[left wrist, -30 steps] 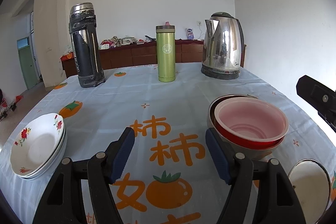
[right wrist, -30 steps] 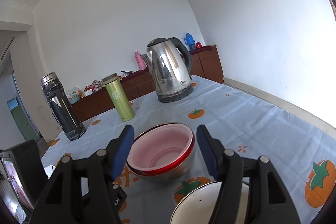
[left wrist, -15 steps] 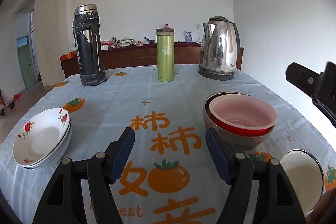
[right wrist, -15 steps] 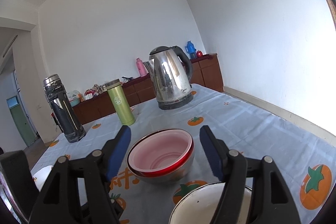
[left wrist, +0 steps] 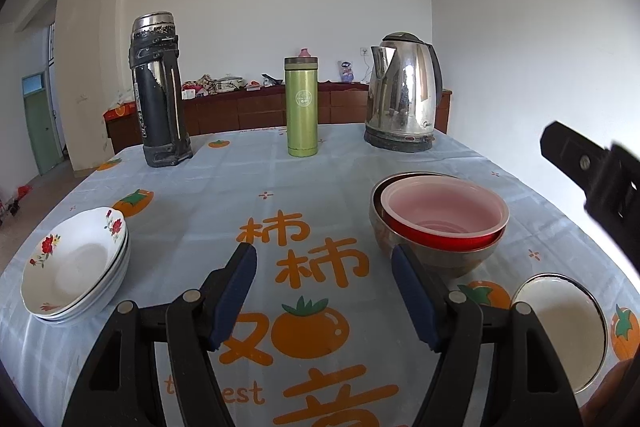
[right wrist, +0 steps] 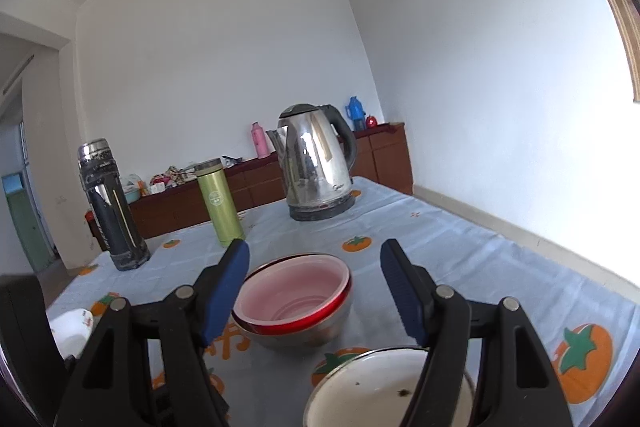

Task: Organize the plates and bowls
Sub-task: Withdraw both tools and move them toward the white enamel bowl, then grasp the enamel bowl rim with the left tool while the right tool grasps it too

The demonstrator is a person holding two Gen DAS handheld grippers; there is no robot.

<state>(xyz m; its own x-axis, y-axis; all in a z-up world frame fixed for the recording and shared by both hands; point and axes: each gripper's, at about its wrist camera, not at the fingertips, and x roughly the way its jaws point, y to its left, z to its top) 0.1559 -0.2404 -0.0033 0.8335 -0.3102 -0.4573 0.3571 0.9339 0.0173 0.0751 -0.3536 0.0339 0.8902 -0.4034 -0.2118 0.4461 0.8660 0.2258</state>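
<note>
In the left wrist view the pink-lined red bowl (left wrist: 444, 213) sits nested inside a steel bowl (left wrist: 430, 255) at about 3 o'clock on the bench (left wrist: 224, 187), which wears a pale blue cloth printed with orange fruit. At 5 o'clock from that pair, well apart, a white enamel bowl (left wrist: 560, 327) rests near the bench edge. Over at 9 o'clock a stack of floral plates (left wrist: 76, 263) lies by the opposite edge. The left gripper (left wrist: 324, 291) hangs above the cloth with its jaws released and wide, gripping nothing. In the right wrist view the right gripper (right wrist: 314, 291) likewise has its jaws released, the nested bowls framed between them and the enamel bowl just below. Along the far side, around 12 o'clock, stand a dark thermos (left wrist: 158, 95), a green bottle (left wrist: 302, 107) and a steel kettle (left wrist: 404, 103), each upright and apart.
</note>
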